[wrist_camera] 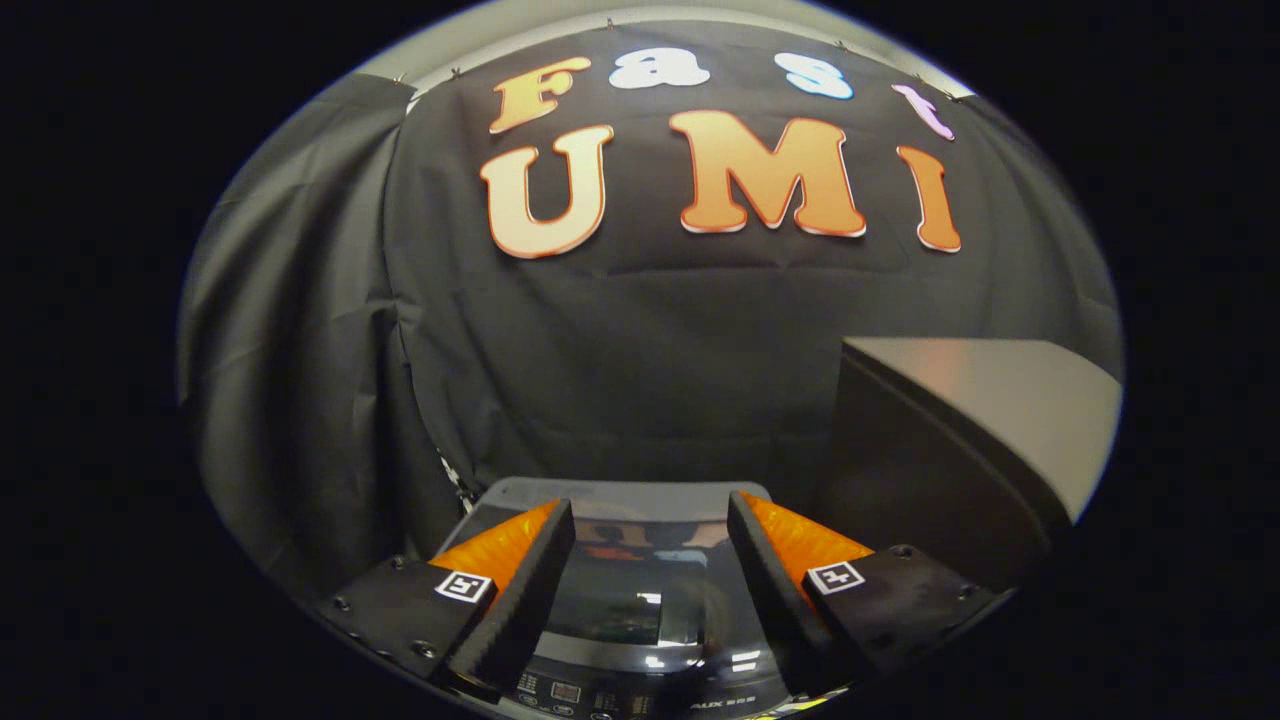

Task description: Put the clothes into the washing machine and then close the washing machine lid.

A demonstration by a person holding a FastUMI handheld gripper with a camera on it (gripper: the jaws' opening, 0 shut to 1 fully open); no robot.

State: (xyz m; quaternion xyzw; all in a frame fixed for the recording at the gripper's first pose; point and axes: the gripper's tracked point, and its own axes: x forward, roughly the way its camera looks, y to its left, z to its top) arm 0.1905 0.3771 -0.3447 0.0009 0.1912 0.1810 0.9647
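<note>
The washing machine (640, 600) lies below and just ahead of my gripper (650, 520). Its glossy dark lid (630, 590) looks to be down flat, reflecting the booth, and its control panel (600, 695) with small buttons runs along the near side between the fingers. My gripper is open, its two fingers (535, 570) spread wide above the lid with nothing between them. I see no clothes.
A dark box-like cabinet with a flat grey top (990, 410) stands right of the washer, rising above it. The black cloth wall (640, 360) hangs close behind the machine and folds around on the left.
</note>
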